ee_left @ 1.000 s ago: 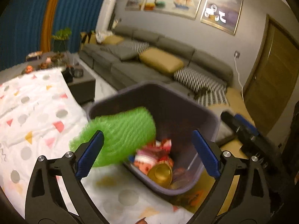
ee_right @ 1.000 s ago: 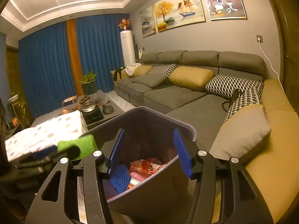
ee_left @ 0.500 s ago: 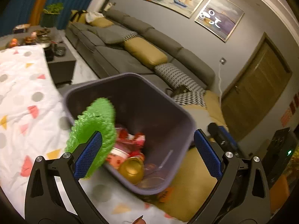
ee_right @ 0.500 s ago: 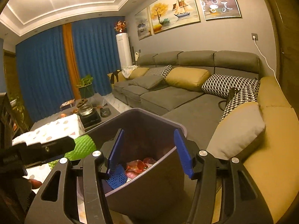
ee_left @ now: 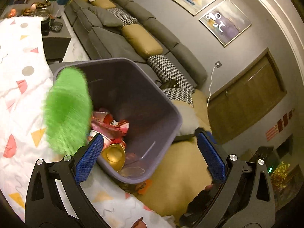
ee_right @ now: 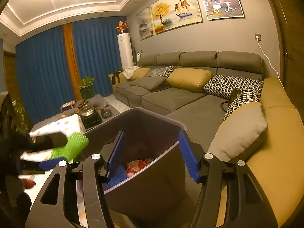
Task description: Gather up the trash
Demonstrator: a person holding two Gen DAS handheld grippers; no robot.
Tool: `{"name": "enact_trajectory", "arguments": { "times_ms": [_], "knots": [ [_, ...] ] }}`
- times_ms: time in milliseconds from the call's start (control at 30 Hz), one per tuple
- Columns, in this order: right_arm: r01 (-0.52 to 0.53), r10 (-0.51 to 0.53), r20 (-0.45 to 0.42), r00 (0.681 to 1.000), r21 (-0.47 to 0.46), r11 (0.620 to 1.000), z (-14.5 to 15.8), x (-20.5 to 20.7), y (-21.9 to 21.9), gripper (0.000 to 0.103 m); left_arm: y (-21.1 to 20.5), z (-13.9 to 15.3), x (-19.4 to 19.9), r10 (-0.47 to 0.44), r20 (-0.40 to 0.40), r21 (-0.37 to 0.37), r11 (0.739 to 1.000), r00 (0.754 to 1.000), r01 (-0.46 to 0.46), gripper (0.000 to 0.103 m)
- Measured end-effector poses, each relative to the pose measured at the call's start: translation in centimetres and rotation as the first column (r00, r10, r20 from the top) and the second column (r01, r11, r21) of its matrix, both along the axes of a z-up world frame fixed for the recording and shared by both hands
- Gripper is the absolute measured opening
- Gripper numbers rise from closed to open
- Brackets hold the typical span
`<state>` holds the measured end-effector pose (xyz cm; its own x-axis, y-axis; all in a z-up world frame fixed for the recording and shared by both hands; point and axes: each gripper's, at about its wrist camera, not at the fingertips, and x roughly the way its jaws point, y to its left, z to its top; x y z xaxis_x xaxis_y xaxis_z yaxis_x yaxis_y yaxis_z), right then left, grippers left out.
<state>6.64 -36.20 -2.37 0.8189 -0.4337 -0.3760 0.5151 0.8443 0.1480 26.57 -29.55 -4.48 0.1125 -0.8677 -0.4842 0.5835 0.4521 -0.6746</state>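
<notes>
A grey-purple trash bin leans tilted against the table's edge, with red wrappers and a gold cup inside. A green foam net hangs blurred at the bin's left rim, just past my left finger. My left gripper stands wide open over the bin's mouth, with nothing pressed between its pads. In the right wrist view my right gripper straddles the near corner of the bin, one pad inside and one outside. Its jaws are opening slightly and both pads still touch the wall. The green net shows there at the left.
A white cloth with coloured shapes covers the table on the left. An orange wrapper lies under the bin. A long grey sofa with cushions fills the room behind, and a low table with a kettle stands by the blue curtains.
My left gripper has rolled and tipped toward the bin's mouth. The green net has swung from in front of the left finger to the bin's left rim. The right jaws stand slightly wider.
</notes>
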Motion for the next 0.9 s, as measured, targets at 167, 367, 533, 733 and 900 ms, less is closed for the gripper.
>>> {"name": "enact_trajectory", "arguments": {
  "times_ms": [167, 367, 533, 733, 900],
  "knots": [
    [0.019, -0.019, 0.005, 1.0, 0.018, 1.0, 0.0, -0.7, -0.4, 0.059, -1.5, 1.9, 0.0, -0.045, 0.013, 0.002, 0.999, 0.999, 0.045, 0.097],
    [0.001, -0.001, -0.011, 1.0, 0.011, 1.0, -0.6, -1.1, 0.0, 0.059, 3.3, 3.8, -1.1, 0.056, 0.139, -0.022, 0.998, 0.989, -0.053, 0.097],
    [-0.033, 0.033, -0.014, 0.999, 0.005, 0.999, -1.2, -0.8, 1.2, 0.059, 8.9, 1.7, -1.8, 0.283, 0.355, 0.146, 0.925, 0.891, -0.352, 0.097],
    [-0.081, 0.081, -0.02, 0.997, -0.024, 0.996, -1.3, 0.2, 3.4, 0.059, 9.7, -2.0, -0.4, 0.296, 0.416, 0.333, 0.83, 0.86, -0.447, 0.094],
    [-0.099, 0.097, -0.035, 0.995, -0.051, 0.994, -1.3, 0.5, 4.3, 0.059, 10.1, -3.0, 2.8, 0.313, 0.419, 0.375, 0.795, 0.852, -0.477, 0.086]
  ]
}}
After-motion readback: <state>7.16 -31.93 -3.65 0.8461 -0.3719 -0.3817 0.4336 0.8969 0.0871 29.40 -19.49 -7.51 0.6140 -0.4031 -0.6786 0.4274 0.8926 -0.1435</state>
